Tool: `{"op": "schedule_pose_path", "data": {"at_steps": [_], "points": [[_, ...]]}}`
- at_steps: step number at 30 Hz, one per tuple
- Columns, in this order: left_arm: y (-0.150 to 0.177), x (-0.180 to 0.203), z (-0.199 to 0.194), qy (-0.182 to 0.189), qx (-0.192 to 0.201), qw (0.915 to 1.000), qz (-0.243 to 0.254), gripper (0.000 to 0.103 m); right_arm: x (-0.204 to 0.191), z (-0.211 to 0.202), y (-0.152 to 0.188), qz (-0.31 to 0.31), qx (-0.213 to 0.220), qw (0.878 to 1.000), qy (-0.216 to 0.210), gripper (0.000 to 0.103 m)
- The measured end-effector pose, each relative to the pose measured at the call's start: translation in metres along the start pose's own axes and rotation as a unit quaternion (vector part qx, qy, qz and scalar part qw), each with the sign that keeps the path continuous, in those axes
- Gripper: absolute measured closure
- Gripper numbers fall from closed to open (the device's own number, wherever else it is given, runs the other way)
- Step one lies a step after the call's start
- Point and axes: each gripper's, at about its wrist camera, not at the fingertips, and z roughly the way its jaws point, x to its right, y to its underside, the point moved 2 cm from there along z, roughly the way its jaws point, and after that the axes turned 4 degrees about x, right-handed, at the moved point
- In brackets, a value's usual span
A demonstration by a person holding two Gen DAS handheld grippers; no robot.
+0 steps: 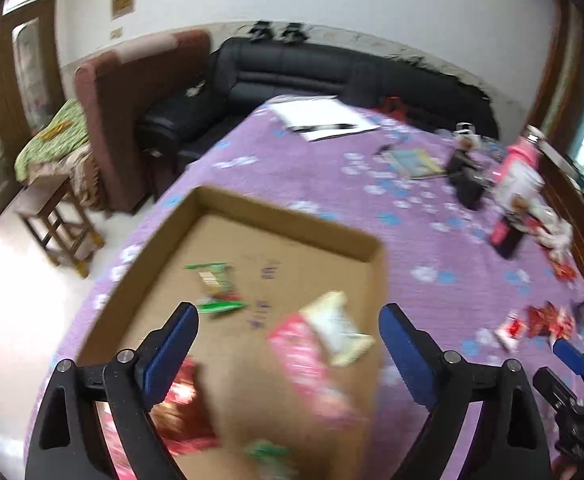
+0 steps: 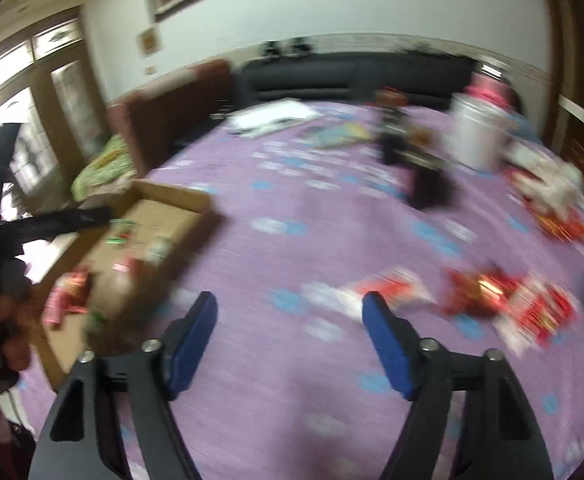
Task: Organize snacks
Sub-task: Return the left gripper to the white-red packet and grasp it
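Note:
A shallow cardboard box [image 1: 292, 216] lies on the purple bedsheet [image 1: 432, 240]. Inside it are a green packet [image 1: 216, 284], a cream packet [image 1: 338, 328], a pink packet [image 1: 312, 368] and a red packet [image 1: 180, 408]. My left gripper [image 1: 288, 312] hovers open over the box with nothing between its blue pads. My right gripper [image 2: 290, 300] is open above bare sheet to the right of the box [image 2: 188, 200], holding nothing. Several red and white snack packets [image 2: 488, 292] lie loose on the sheet just right of it; they also show in the left wrist view as red packets [image 1: 544, 322].
Farther back on the bed are a white paper pad [image 1: 320, 118], a booklet [image 1: 416, 162], a black object [image 1: 468, 180], a pink bottle [image 1: 524, 152] and more packets [image 2: 552, 200]. A black sofa [image 1: 292, 68], maroon chair [image 1: 120, 120] and wooden stool [image 1: 60, 224] stand beyond. A hand [image 2: 0, 320] is at the left.

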Motion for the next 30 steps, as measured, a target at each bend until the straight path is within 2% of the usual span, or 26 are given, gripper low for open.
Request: {"op": "schedule_pose_path", "data": {"at_steps": [5,12,16,20,23,27,30], "points": [[0.010,0.063,-0.003,0.035,-0.001,0.9982,0.048,0.008,0.081,-0.024,0.025,0.059,-0.006,0.997,0.051,0.027],[0.038,0.144,0.013,0.071,-0.016,0.9898,0.123,0.008,0.141,-0.046,0.040,0.077,0.011,0.992,0.096,0.027],[0.055,0.187,0.021,0.082,-0.018,0.9800,0.180,0.008,0.173,-0.044,0.041,0.091,0.017,0.989,0.119,0.027],[0.059,0.212,0.033,0.081,-0.018,0.9750,0.206,0.008,0.206,-0.036,0.037,0.122,0.014,0.985,0.120,0.028],[0.056,0.222,0.047,0.082,-0.026,0.9750,0.205,0.008,0.212,-0.027,0.031,0.128,0.008,0.986,0.111,0.028],[0.052,0.232,0.062,0.073,-0.028,0.9739,0.213,0.008,0.199,-0.014,0.020,0.111,0.010,0.990,0.089,0.028],[0.050,0.234,0.068,0.074,-0.028,0.9733,0.216,0.008,0.188,-0.002,0.012,0.094,0.007,0.992,0.080,0.038]]}}
